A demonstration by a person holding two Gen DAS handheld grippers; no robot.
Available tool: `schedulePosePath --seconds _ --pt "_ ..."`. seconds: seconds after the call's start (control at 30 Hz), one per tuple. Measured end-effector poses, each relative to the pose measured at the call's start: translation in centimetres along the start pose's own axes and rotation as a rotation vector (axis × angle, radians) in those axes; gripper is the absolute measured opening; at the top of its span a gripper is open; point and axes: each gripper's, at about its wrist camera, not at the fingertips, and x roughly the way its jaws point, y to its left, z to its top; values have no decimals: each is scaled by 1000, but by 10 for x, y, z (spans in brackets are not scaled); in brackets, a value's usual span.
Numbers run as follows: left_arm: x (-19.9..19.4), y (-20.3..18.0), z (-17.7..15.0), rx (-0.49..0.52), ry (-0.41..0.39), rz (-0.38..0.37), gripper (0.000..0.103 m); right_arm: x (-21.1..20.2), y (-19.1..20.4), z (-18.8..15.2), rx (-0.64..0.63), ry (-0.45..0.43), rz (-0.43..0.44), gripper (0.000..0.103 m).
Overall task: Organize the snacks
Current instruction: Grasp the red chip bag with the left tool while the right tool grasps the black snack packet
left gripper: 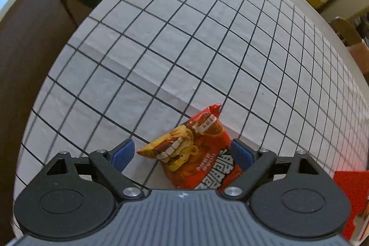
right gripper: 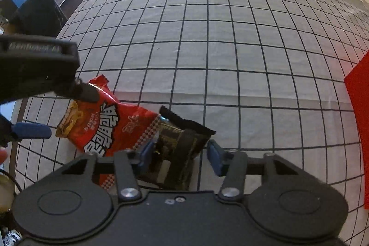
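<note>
Left wrist view shows the red snack bag [left gripper: 200, 153] lying flat on the white tablecloth with a black grid [left gripper: 184, 50], its crimped top end pointing away from the camera. The left gripper [left gripper: 182, 153] hangs over this bag with its jaws wide, one blue pad [left gripper: 122, 153] clear of the bag's yellow corner and the other blue pad [left gripper: 241, 153] just beside its red edge, neither pressing. In the right wrist view the same red snack bag [right gripper: 110, 128] lies beside a dark snack packet [right gripper: 182, 137], whose near end overlaps the red bag's checkered end. The right gripper [right gripper: 182, 156] stands narrow around the dark packet, its left pad against the packet's side and its right pad just beside the other side; whether both pads press cannot be told. A red box [right gripper: 359, 130] stands well apart from the red bag, at the right edge.
</note>
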Motion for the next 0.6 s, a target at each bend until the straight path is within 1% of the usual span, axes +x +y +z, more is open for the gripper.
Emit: schedulePosePath --seconds 0.07,0.13,0.2,0.33,0.47,0.6 --pt "3 0 1 -28 -1 6 91 -2 -5 -1 -11 0 10 38" --pt "6 -2 2 -52 -2 16 91 -5 -12 -2 -18 -2 18 37" --pt "10 -3 2 -77 2 10 91 -8 -19 -4 -21 -5 25 36" --pt "22 -11 1 -103 27 40 91 -13 -31 -7 -37 -8 31 35" --pt "29 -18 -4 -112 11 68 91 -21 -42 -13 -48 -14 38 35" --pt "36 -20 -7 -134 19 80 91 -29 -55 -17 -50 -21 46 35"
